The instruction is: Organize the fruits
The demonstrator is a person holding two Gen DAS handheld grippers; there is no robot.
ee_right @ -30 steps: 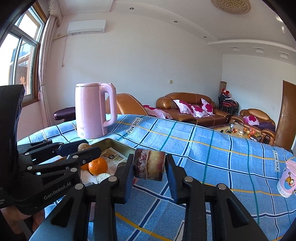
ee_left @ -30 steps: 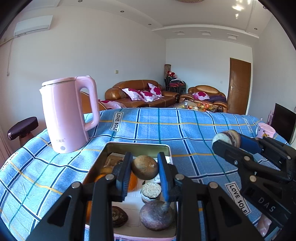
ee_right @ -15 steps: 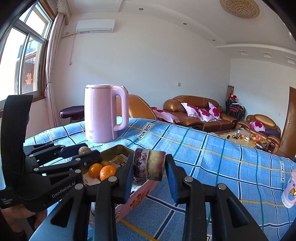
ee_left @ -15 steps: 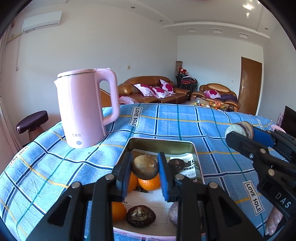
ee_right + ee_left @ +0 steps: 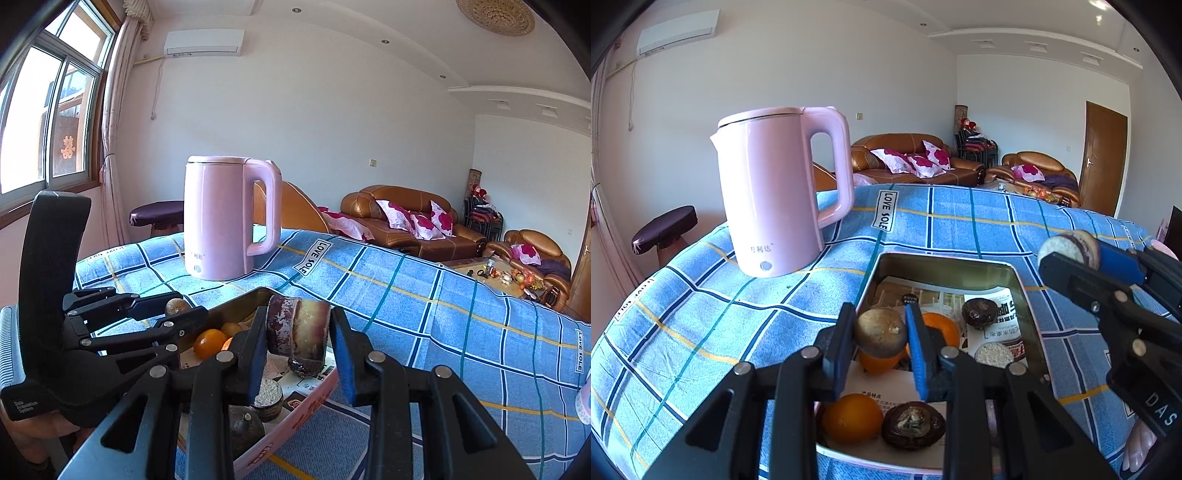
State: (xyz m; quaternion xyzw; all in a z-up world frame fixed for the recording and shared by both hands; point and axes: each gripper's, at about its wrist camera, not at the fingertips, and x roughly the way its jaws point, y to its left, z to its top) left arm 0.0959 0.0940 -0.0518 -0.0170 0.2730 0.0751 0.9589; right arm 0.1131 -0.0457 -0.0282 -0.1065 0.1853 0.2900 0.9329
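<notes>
My left gripper (image 5: 881, 332) is shut on a round brown fruit (image 5: 880, 331) and hangs over the near left part of an open tin box (image 5: 945, 260). The box holds oranges (image 5: 851, 417), dark wrinkled fruits (image 5: 979, 312) and a cut half (image 5: 993, 354) on printed paper. My right gripper (image 5: 297, 332) is shut on a purple-skinned cut fruit piece (image 5: 299, 330) above the box's right side (image 5: 295, 410). In the left wrist view the right gripper (image 5: 1071, 251) shows at the right with its piece (image 5: 1067, 243). The left gripper (image 5: 184, 306) appears at the left of the right wrist view.
A tall pink kettle (image 5: 775, 192) stands on the blue checked tablecloth (image 5: 701, 314) just behind and left of the box. A pink cup (image 5: 583, 402) sits at the table's far right. A stool (image 5: 155, 214) and brown sofas (image 5: 413, 218) lie beyond the table.
Both grippers have moved left towards the kettle, which looks larger and nearer. The box has slid right under the left gripper. Each gripper still holds its fruit.
</notes>
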